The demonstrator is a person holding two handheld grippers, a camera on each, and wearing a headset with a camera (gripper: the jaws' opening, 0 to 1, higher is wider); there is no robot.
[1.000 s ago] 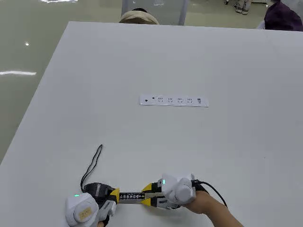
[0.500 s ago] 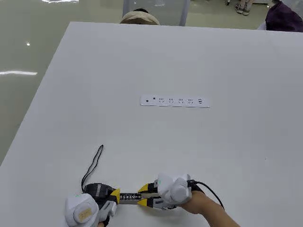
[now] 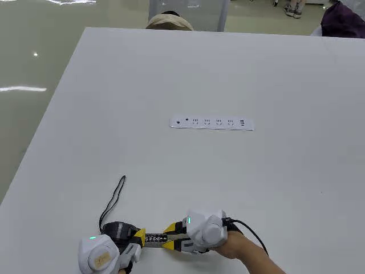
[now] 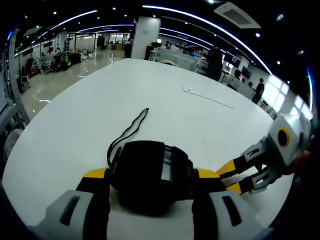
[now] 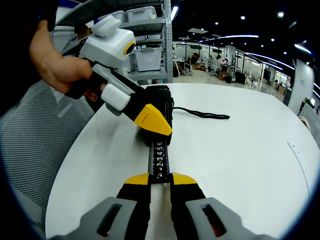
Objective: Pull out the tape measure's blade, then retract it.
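A black tape measure case sits near the table's front edge, and my left gripper is shut on it, its yellow-tipped fingers pressed against both sides. In the head view the case lies at the bottom left, with a black wrist strap trailing away from it. A short length of numbered blade runs out of the case. My right gripper is shut on the blade's end. In the head view the blade spans the small gap between the left gripper and the right gripper.
A white power strip lies flat mid-table, far beyond the grippers. The white table stretches wide to the far side, its left edge dropping to a glossy floor. A person's head shows past the far edge.
The right gripper has moved left toward the case, and the exposed blade between the two grippers has grown shorter. The left gripper and the case have stayed put.
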